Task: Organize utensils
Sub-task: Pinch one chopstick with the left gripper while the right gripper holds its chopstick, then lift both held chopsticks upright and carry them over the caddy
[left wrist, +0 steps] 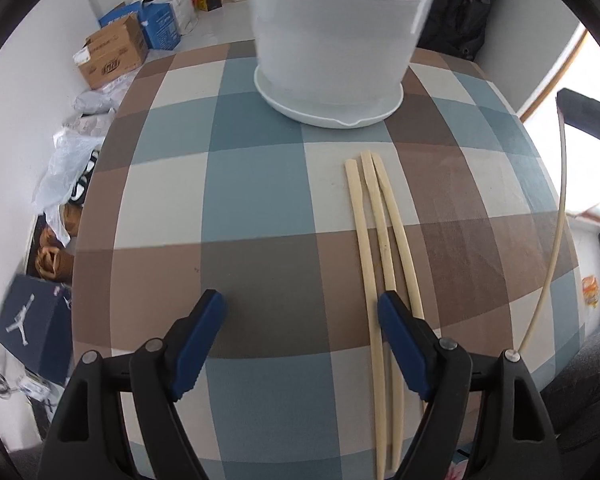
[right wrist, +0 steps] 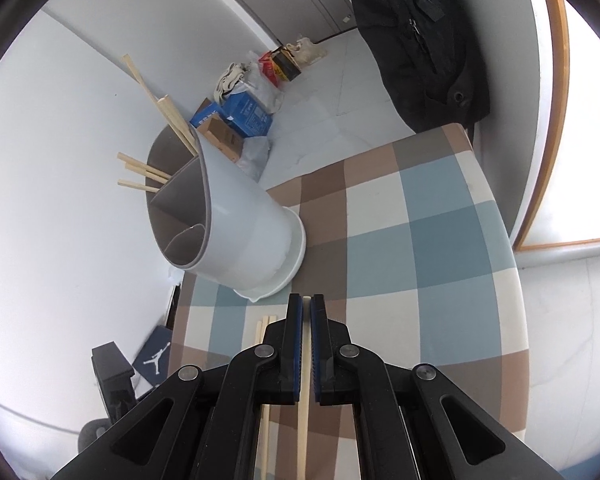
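A white utensil holder [left wrist: 332, 36] with grey inner dividers stands on a white saucer at the far side of the checked table [left wrist: 260, 208]. It also shows in the right wrist view [right wrist: 236, 224], with several chopsticks [right wrist: 152, 176] sticking out of it. Three pale chopsticks [left wrist: 380, 232] lie side by side on the cloth. My left gripper [left wrist: 300, 304] is open and empty, its right finger over those chopsticks. My right gripper [right wrist: 307, 304] is shut on one chopstick [right wrist: 305, 380], held above the table; that chopstick shows at the right of the left wrist view [left wrist: 558, 216].
Cardboard boxes [left wrist: 112, 54], bags and a blue shoebox [left wrist: 32, 328] lie on the floor left of the table. A black jacket [right wrist: 416, 40] hangs behind the table's far corner. A window [right wrist: 580, 120] is at the right.
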A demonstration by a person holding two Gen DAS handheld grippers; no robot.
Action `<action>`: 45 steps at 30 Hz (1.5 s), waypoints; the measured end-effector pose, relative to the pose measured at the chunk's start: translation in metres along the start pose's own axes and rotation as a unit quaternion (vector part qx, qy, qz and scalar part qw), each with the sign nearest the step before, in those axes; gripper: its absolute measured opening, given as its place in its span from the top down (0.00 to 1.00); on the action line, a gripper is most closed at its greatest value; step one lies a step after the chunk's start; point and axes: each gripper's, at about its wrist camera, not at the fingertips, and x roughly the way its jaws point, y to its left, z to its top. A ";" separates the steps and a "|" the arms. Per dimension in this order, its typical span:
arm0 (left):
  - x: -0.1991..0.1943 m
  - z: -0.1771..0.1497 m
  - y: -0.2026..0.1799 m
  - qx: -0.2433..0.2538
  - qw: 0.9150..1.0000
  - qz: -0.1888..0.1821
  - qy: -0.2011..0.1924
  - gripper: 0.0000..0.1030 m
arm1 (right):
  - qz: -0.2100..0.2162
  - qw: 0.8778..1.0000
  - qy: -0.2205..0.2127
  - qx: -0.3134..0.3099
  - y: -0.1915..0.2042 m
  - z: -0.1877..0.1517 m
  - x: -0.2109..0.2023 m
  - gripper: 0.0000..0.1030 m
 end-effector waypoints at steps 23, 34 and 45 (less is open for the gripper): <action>0.020 0.049 -0.014 0.061 0.998 -0.020 0.002 0.63 | 0.009 1.000 -0.015 0.013 -0.008 0.006 -0.012 0.97; 0.018 0.042 0.001 0.064 0.995 -0.071 -0.013 0.97 | 0.008 1.000 -0.015 0.012 -0.008 0.009 -0.011 0.97; -0.068 0.014 0.022 0.005 0.979 -0.084 -0.186 0.97 | -0.012 0.998 -0.047 -0.030 0.008 0.000 -0.023 0.97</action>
